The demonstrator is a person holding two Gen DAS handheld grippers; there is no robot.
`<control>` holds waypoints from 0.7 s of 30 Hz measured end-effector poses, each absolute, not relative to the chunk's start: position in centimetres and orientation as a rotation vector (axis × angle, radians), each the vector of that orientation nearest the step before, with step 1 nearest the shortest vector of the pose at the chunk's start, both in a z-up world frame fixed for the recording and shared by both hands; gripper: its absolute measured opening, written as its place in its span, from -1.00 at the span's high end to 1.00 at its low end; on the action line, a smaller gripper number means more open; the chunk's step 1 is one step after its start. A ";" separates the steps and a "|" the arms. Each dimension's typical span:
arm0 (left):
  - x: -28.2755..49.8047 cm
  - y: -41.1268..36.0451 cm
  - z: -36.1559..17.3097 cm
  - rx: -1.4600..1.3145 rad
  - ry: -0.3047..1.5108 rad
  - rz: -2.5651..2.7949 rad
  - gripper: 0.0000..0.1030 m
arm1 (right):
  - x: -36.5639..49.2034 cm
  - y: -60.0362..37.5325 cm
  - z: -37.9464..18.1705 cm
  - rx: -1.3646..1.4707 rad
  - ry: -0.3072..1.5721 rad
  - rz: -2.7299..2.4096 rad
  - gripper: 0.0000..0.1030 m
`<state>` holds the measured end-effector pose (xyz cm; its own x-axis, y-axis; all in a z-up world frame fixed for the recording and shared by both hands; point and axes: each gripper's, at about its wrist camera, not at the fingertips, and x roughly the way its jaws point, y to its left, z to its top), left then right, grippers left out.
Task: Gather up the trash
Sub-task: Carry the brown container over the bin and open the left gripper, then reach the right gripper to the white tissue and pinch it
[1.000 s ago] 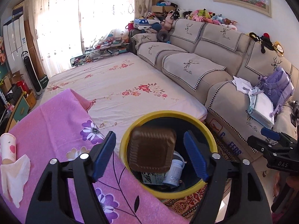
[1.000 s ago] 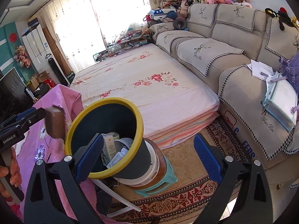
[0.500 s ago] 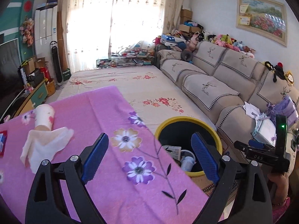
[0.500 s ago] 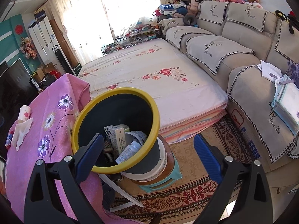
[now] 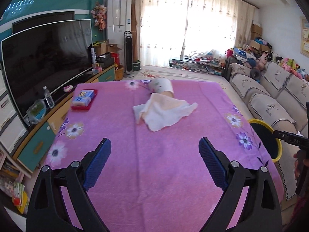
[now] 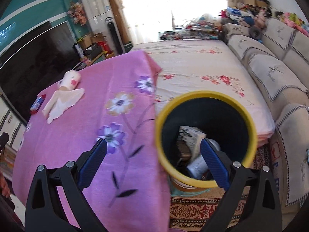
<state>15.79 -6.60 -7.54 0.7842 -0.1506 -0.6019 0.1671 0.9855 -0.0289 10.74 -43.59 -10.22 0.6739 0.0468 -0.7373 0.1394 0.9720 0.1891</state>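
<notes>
A white crumpled tissue (image 5: 164,112) lies mid-table on the pink flowered cloth (image 5: 154,164), with a tipped paper cup (image 5: 162,85) touching its far edge. My left gripper (image 5: 154,154) is open and empty, over the cloth short of the tissue. The yellow-rimmed dark bin (image 6: 204,98) stands off the table's right edge and holds a box, a brown tray and a bottle. My right gripper (image 6: 152,158) is open and empty, above the table edge and the bin's rim. The tissue (image 6: 61,102) and cup (image 6: 70,79) show far left in the right wrist view.
A red tray with a blue packet (image 5: 84,98) sits at the table's far left. A large TV (image 5: 46,58) and low cabinet stand left. A floral mattress (image 6: 202,65) and a beige sofa (image 5: 270,96) lie beyond and right. The bin sits on stacked stools over a patterned rug (image 6: 193,210).
The brown tray left my left gripper and dropped into the bin. My left gripper swung left to face the table and the tissue. My right gripper turned left toward the table.
</notes>
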 end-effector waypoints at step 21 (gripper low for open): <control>15.3 3.0 -9.1 -0.084 0.647 -0.107 -0.77 | 33.3 -18.5 -14.5 -0.111 0.949 0.278 -0.79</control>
<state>15.33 3.03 -9.06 0.7927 -0.1260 -0.5964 0.0734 0.9910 -0.1118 33.25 -18.52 -14.50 0.5501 0.1857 -0.8142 -0.2825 0.9589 0.0278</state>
